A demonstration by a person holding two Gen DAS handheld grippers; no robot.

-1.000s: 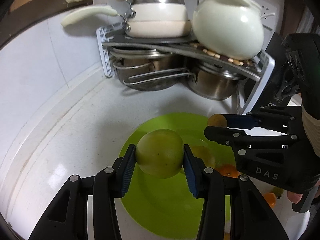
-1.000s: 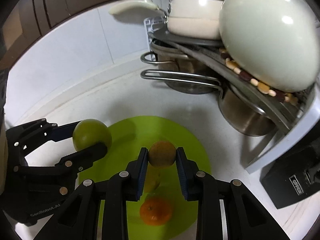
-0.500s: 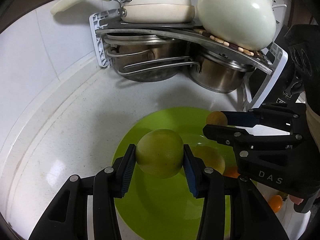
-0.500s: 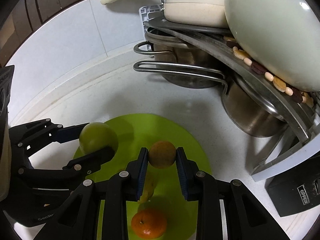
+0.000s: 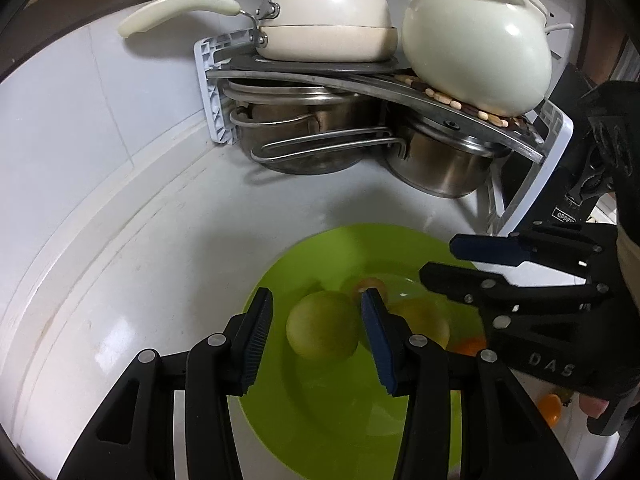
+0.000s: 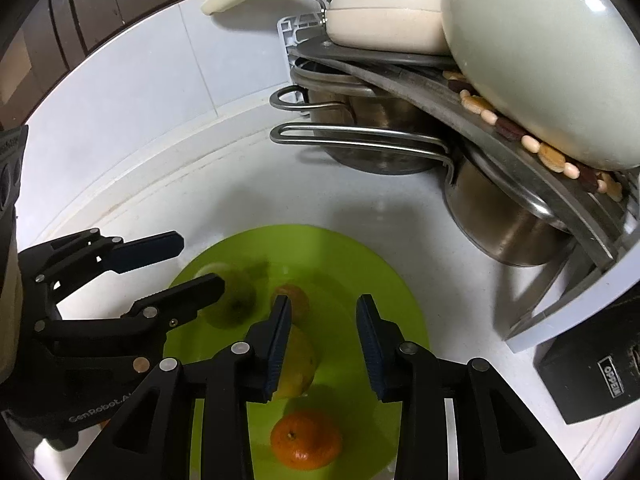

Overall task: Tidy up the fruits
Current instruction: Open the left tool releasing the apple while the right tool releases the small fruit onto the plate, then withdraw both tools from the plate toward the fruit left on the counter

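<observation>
A lime green plate [image 5: 320,412] lies on the white counter; it also shows in the right wrist view [image 6: 380,280]. My left gripper [image 5: 318,340] is open above it, and a green fruit [image 5: 322,330] sits on the plate between its fingers, blurred in the right wrist view [image 6: 236,300]. My right gripper [image 6: 323,344] is open and empty. A small orange fruit [image 6: 294,300] lies just past its left finger. A yellowish fruit [image 6: 298,364] and a mandarin [image 6: 306,438] also lie on the plate.
A corner rack [image 5: 360,76] behind the plate holds cream pans [image 5: 324,20] and a cream kettle [image 5: 476,48], with steel pots [image 5: 440,160] under it. A black box [image 6: 592,364] stands to the right. Another orange fruit [image 5: 550,408] lies off the plate at right.
Both grippers have opened. The green fruit has dropped from my left gripper onto the plate, and the small orange fruit has dropped from my right gripper onto the plate.
</observation>
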